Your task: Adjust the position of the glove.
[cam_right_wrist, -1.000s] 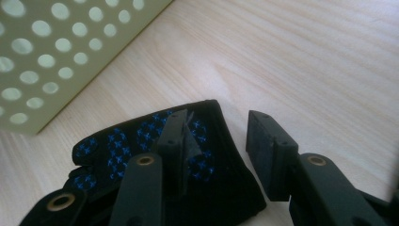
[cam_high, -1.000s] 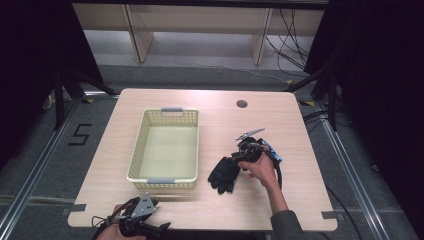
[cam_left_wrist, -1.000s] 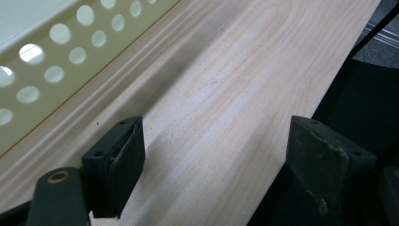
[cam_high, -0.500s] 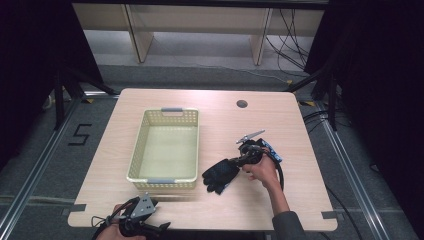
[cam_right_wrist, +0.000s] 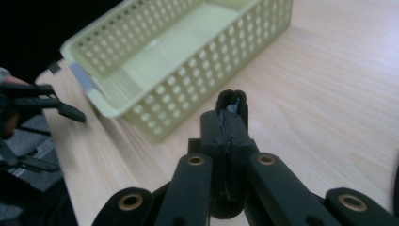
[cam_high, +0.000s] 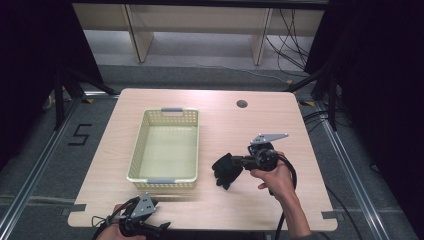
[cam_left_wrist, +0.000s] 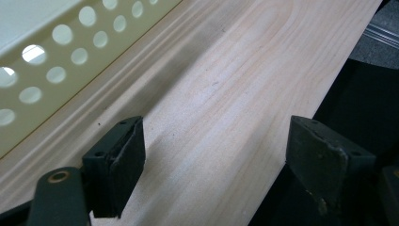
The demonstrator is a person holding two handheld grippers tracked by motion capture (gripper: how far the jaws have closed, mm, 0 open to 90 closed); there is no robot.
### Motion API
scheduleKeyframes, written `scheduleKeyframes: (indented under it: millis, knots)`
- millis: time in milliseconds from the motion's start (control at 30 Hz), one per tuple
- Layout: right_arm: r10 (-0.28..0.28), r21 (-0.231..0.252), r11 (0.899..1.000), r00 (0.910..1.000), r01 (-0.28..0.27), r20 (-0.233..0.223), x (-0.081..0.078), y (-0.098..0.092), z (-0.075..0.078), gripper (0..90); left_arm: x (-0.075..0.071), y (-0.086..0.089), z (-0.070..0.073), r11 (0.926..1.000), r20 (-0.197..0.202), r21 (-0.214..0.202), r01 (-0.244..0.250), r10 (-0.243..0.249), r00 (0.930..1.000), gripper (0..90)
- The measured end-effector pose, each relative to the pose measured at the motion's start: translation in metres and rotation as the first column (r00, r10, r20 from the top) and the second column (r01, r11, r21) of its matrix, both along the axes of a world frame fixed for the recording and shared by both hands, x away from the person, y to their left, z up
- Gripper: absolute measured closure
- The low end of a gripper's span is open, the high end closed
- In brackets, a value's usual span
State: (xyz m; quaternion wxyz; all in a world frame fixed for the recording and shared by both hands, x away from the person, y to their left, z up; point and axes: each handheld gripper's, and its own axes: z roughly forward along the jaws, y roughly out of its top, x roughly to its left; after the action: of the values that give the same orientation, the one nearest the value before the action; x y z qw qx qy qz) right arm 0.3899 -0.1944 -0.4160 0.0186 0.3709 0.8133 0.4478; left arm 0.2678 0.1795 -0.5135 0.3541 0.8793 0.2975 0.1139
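A black glove [cam_high: 226,171] hangs from my right gripper [cam_high: 241,162], a little above the table to the right of the basket. In the right gripper view the jaws are shut, and a fold of the black glove [cam_right_wrist: 231,97] is pinched between the tips of my right gripper [cam_right_wrist: 230,123]. The pale yellow perforated basket [cam_high: 162,180] stands empty at centre left. My left gripper [cam_high: 159,228] rests at the table's front edge below the basket. In the left gripper view my left gripper [cam_left_wrist: 214,150] stands open over bare wood, beside the basket wall [cam_left_wrist: 56,61].
A round cable hole [cam_high: 242,104] lies at the back right of the wooden table [cam_high: 225,120]. In the right gripper view the basket wall [cam_right_wrist: 188,94] is ahead on the left, with the left gripper [cam_right_wrist: 70,113] beyond it. Dark floor surrounds the table.
The right gripper has closed on the glove and raised it; the glove now hangs bunched instead of lying flat. The left gripper has stayed in place.
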Motion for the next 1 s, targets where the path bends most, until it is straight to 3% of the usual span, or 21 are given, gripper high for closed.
scheduleKeyframes:
  millis: [67,233,467,733,767,800,833,867,1000]
  knots:
    - [-0.027,0.062,0.998,0.9996,0.027,0.010,-0.016,-0.001,0.011,89.8,0.000,0.000,0.000,1.0000,0.002,-0.001,-0.001,0.001,1.0000,19.9]
    - [-0.021,0.117,0.993,0.9986,0.016,0.048,-0.033,-0.004,0.013,89.8,0.000,0.000,0.000,1.0000,0.001,-0.002,-0.001,0.001,1.0000,19.9]
    - [-0.022,0.192,0.981,0.9997,0.020,0.009,-0.055,-0.001,0.003,89.7,0.000,0.000,0.000,1.0000,0.003,0.004,0.000,0.000,1.0000,19.9]
    - [-0.024,0.237,0.971,0.9994,0.017,0.026,-0.069,-0.001,-0.008,89.7,-0.001,0.000,0.000,1.0000,-0.001,0.000,0.001,-0.001,1.0000,20.0]
    - [-0.040,0.253,0.967,0.9992,0.041,-0.009,-0.073,-0.001,-0.008,89.7,-0.001,0.000,0.000,1.0000,0.000,0.001,0.001,-0.001,1.0000,20.0]
    - [-0.042,0.258,0.965,0.9991,0.038,0.009,-0.074,-0.003,-0.010,89.7,-0.001,0.000,0.000,1.0000,0.000,0.000,0.001,-0.001,1.0000,19.9]
    - [-0.054,0.275,0.960,0.9980,0.061,-0.031,-0.079,-0.003,-0.009,89.7,-0.001,0.000,0.000,1.0000,-0.001,0.000,0.000,0.000,1.0000,20.0]
    - [-0.067,0.277,0.958,0.9977,0.067,-0.011,-0.082,-0.007,-0.013,89.7,-0.001,0.000,0.000,1.0000,-0.001,0.001,0.000,0.000,1.0000,19.9]
    - [-0.096,0.257,0.961,0.9951,0.099,-0.023,-0.085,-0.016,-0.029,89.6,-0.001,-0.001,0.000,1.0000,-0.001,0.001,0.001,-0.001,1.0000,20.0]
